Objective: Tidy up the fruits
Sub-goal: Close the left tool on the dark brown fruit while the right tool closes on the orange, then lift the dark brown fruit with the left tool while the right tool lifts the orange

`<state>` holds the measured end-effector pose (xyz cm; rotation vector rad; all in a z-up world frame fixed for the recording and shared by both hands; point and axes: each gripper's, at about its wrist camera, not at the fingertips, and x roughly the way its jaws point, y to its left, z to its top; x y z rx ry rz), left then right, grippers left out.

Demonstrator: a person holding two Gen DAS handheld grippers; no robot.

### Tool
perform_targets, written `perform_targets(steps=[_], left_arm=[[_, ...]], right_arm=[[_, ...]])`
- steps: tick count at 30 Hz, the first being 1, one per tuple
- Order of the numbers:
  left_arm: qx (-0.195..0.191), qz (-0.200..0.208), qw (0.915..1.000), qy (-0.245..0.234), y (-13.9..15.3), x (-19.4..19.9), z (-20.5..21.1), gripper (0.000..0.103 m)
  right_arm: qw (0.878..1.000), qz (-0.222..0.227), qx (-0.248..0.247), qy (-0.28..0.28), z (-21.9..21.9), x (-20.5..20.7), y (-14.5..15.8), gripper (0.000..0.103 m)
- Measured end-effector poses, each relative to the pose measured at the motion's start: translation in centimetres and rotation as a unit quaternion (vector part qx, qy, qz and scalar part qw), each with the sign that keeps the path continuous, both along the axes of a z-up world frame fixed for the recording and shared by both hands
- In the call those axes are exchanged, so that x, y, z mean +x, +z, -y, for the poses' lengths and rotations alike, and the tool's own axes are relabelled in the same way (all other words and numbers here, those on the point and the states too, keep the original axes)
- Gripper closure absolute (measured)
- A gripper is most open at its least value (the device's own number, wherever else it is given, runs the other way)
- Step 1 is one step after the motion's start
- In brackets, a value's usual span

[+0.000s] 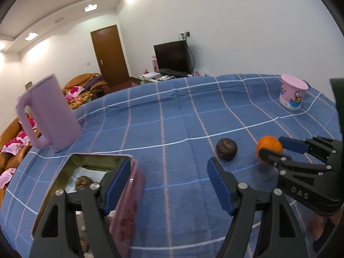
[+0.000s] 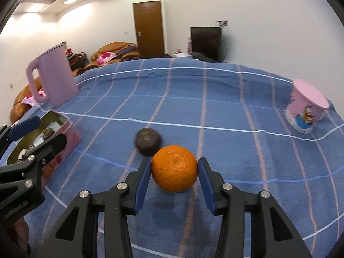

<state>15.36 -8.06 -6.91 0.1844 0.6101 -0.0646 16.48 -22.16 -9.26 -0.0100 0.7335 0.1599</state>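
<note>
An orange point(image 2: 174, 168) sits between the blue pads of my right gripper point(image 2: 174, 167), and both pads touch its sides; the jaws are still closing on it. In the left wrist view the same orange point(image 1: 269, 143) shows in the right gripper point(image 1: 270, 145) at the right. A dark round fruit point(image 2: 148, 142) point(image 1: 226, 149) lies on the cloth just behind it. My left gripper point(image 1: 167, 167) point(image 2: 43, 133) is open and holds nothing, with one finger over the open pink tin point(image 1: 126, 204) point(image 2: 71, 137). A brownish fruit point(image 1: 83, 182) lies inside the tin.
A blue checked cloth point(image 1: 172, 118) covers the table. A pink jug point(image 1: 49, 116) point(image 2: 53, 79) stands at the far left, near the edge. A pink cartoon cup point(image 1: 292, 92) point(image 2: 305, 109) stands at the far right. Sofas, a door and a dark screen are beyond.
</note>
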Motion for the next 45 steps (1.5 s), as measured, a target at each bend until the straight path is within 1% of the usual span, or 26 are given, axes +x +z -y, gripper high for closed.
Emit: perform_targets(steps=[5,12,17,19,21,22,24,26,27,28,33,37,45], left_arm=[[0.001,-0.014,0.9998,-0.016,-0.5,1.4,1.5,0.027],[-0.012,-0.053,0.9976,-0.042,-1.5,4.0,3.8,0.027],[-0.009,-0.070,0.9960,-0.056,-2.5,5.3,5.9,0.028],[-0.006,-0.074,0.9953,-0.062,-2.7,5.8,6.5,0.031],[0.000,-0.081,0.9945,-0.067,-3.1,6.4,7.2,0.037],[-0.004,-0.088,0.9937,-0.068,-3.4,6.8,7.3,0.039],[-0.010,-0.105,0.9923,-0.066,-3.9,7.7,7.3,0.047],[-0.015,-0.114,0.9913,-0.063,-4.2,8.3,7.4,0.049],[-0.021,-0.117,0.9906,-0.067,-4.2,8.5,7.4,0.058],[-0.022,-0.118,0.9901,-0.071,-4.2,8.6,7.5,0.064],[-0.036,-0.121,0.9887,-0.081,-4.2,8.2,7.1,0.064],[-0.048,-0.118,0.9886,-0.079,-4.0,7.6,6.6,0.064],[-0.053,-0.081,0.9926,-0.074,-3.1,5.9,5.9,0.064]], right_arm=[[1.000,0.007,0.000,-0.018,1.7,0.1,0.4,0.057],[0.999,0.013,0.011,-0.028,3.0,0.2,0.6,0.057],[0.999,0.012,0.020,-0.036,4.2,0.2,0.5,0.057],[0.998,0.011,0.034,-0.042,4.8,0.2,0.4,0.056],[0.998,0.012,0.048,-0.047,5.4,0.1,0.5,0.056],[0.997,0.013,0.053,-0.049,5.6,0.0,0.5,0.056],[0.997,0.011,0.057,-0.047,5.6,0.1,0.4,0.056],[0.997,0.011,0.055,-0.044,5.5,0.0,0.4,0.056],[0.998,0.011,0.054,-0.042,5.4,0.0,0.4,0.056],[0.998,0.010,0.053,-0.041,5.3,0.0,0.4,0.056],[0.998,0.006,0.052,-0.036,5.2,0.2,0.3,0.056],[0.998,0.014,0.049,-0.027,5.1,0.2,0.5,0.056],[0.999,0.024,0.043,-0.014,4.7,0.3,0.6,0.056]])
